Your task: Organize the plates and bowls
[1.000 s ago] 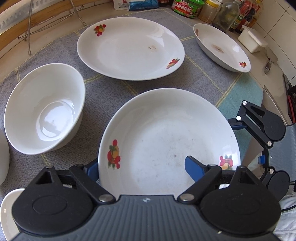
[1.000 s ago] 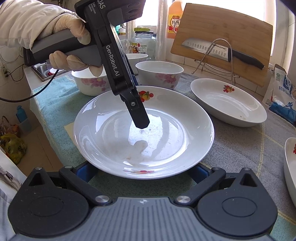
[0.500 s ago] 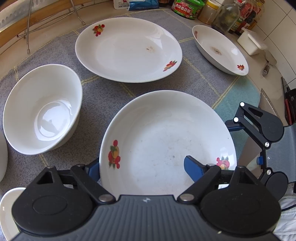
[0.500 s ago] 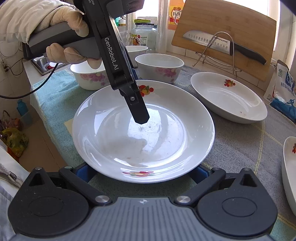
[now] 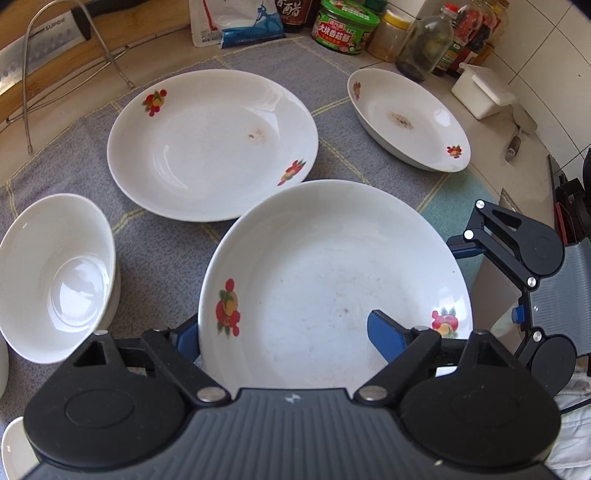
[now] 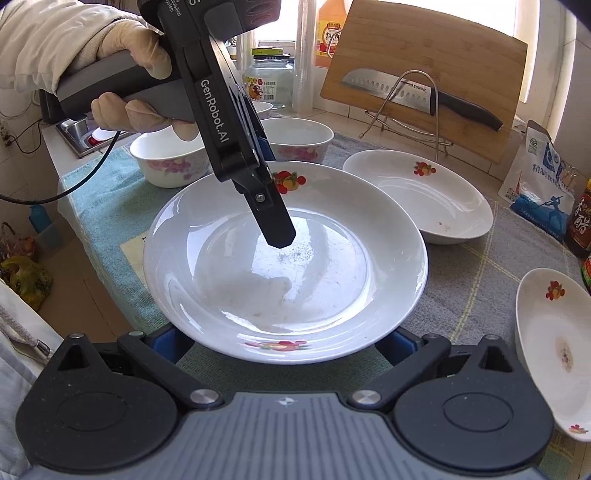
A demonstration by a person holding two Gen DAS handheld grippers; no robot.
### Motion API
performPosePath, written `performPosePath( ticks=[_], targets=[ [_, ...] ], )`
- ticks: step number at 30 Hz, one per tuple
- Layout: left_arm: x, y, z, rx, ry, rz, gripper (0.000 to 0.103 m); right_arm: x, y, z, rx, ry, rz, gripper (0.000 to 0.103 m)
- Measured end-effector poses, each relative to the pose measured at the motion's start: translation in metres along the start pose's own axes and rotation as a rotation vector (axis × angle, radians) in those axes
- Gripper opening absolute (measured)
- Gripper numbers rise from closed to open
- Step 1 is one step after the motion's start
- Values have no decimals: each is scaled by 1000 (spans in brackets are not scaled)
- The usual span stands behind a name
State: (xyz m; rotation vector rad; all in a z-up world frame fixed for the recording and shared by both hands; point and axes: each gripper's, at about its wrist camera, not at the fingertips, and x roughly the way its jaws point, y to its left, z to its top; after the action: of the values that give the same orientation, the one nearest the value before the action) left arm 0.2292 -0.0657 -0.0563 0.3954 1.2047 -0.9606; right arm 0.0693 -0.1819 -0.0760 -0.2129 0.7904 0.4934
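Note:
A white plate with fruit decals [image 5: 332, 277] hangs just above the grey cloth, carried by both grippers. My left gripper [image 5: 284, 338] is shut on its near wall, with one finger [image 6: 273, 218] inside the plate [image 6: 288, 266] and the other outside, under the rim. My right gripper [image 6: 284, 343] stands wide, both blue fingers reaching beneath the rim with their tips hidden; the plate lies over them. A second matching plate [image 5: 212, 144] sits just beyond, its near edge overlapped by the carried one. A third plate [image 5: 408, 118] lies at the far right.
A white bowl [image 5: 55, 273] stands to the left, with two flowered bowls [image 6: 168, 162] [image 6: 299, 140] behind. A cutting board with a knife [image 6: 424, 88] leans on a wire rack. Jars and bottles [image 5: 345, 26] line the back. The counter edge [image 6: 110, 266] drops off beside the teal cloth.
The plate has risen off the cloth with both grippers and shifted toward the second plate, now overlapping its near edge.

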Motion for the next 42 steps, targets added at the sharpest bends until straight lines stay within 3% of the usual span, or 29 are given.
performPosePath(
  ticks=[19,42],
  targets=[
    [17,-50,77,124,-43,-39,89,-39,-56,-23,64,-9,-116,103],
    [72,-110,171,308,-19,-125,89,-73,-112,-52,222,-9,-288,103]
  ],
)
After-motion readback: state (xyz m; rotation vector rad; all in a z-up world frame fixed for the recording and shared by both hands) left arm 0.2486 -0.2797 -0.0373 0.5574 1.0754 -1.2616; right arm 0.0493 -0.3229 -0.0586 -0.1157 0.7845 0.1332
